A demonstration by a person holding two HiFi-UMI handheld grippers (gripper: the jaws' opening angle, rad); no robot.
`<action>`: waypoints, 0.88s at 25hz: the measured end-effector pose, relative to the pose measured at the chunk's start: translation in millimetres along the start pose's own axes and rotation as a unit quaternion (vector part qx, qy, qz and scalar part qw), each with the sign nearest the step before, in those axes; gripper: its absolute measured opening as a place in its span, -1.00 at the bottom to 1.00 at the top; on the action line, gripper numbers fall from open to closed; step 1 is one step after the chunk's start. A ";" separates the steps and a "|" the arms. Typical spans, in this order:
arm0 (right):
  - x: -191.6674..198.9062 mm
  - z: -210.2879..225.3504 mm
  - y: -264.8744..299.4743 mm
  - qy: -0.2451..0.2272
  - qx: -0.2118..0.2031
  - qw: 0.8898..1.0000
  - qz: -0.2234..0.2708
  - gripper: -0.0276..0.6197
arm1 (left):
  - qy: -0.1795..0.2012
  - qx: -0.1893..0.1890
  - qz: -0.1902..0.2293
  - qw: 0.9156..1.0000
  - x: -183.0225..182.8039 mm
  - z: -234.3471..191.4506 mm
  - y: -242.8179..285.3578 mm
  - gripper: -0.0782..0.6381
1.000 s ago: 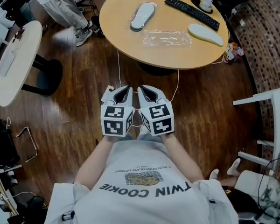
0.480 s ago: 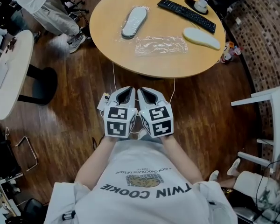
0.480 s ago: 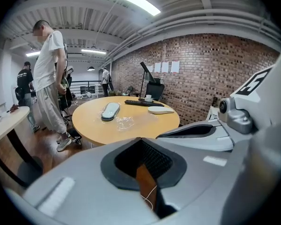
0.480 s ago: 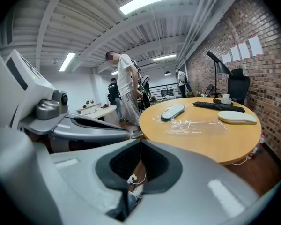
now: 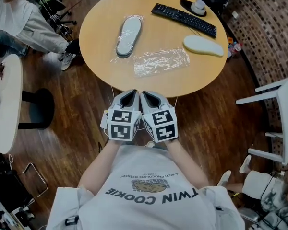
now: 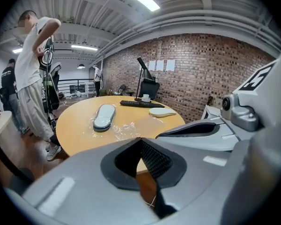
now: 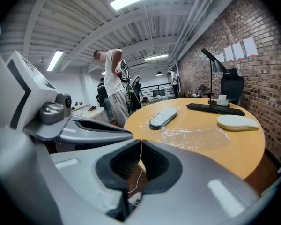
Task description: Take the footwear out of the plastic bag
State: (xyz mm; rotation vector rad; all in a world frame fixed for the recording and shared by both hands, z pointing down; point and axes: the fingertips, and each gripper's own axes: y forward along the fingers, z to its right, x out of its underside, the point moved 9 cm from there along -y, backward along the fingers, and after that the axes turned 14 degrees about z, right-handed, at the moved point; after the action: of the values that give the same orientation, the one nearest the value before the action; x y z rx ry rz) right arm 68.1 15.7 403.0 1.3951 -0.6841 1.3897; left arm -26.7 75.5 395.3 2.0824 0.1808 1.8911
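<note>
A grey slipper (image 5: pixel 128 35) lies inside a clear plastic bag on the round wooden table (image 5: pixel 101 56); it also shows in the left gripper view (image 6: pixel 104 116) and the right gripper view (image 7: pixel 163 116). An empty crumpled clear bag (image 5: pixel 161 61) lies nearer the table's front edge. A pale slipper (image 5: pixel 203 46) lies bare at the right. My left gripper (image 5: pixel 129 97) and right gripper (image 5: pixel 152 98) are held side by side just short of the table edge, both shut with nothing between the jaws. The closed jaws show in each gripper's own view, left gripper (image 6: pixel 141 142) and right gripper (image 7: pixel 141 144).
A black keyboard (image 5: pixel 183 19) and a white mug (image 5: pixel 198 6) sit at the table's far side. A person (image 5: pixel 19 23) stands at the far left. A white side table (image 5: pixel 2 99) is at the left, a white chair (image 5: pixel 278 114) at the right.
The table has come closer to me and now sits just ahead of both grippers. The two grippers stay shut, side by side. The standing person has shifted toward the upper left.
</note>
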 end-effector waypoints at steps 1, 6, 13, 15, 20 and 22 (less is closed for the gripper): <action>-3.3 3.3 10.2 0.002 0.008 1.000 -0.001 -0.91 | 0.003 0.007 -0.002 1.000 -4.5 -9.4 9.7 -0.77; -20.0 17.5 63.1 0.019 0.047 0.999 -0.004 -0.91 | 0.008 0.037 -0.008 0.999 -22.6 -63.0 54.9 -0.77; -33.7 14.5 147.0 0.075 0.094 0.993 -0.007 -0.91 | 0.049 0.073 -0.016 0.996 -46.2 -162.5 107.8 -0.77; -32.9 13.6 166.1 0.096 0.106 0.990 -0.007 -0.90 | 0.070 0.087 -0.017 0.994 -49.6 -185.7 125.0 -0.77; -29.0 6.7 202.9 0.130 0.121 0.984 -0.020 -0.87 | 0.138 0.123 -0.021 0.982 -49.9 -235.0 174.1 -0.76; -26.5 1.0 210.1 0.133 0.131 0.982 -0.029 -0.86 | 0.146 0.158 -0.037 0.976 -43.4 -250.1 194.1 -0.57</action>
State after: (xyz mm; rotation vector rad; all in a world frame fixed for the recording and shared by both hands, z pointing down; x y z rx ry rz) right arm -127.0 -61.4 431.8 1.3820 -0.2921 1.6267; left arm -301.7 -82.6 433.9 1.9339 0.6576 2.2337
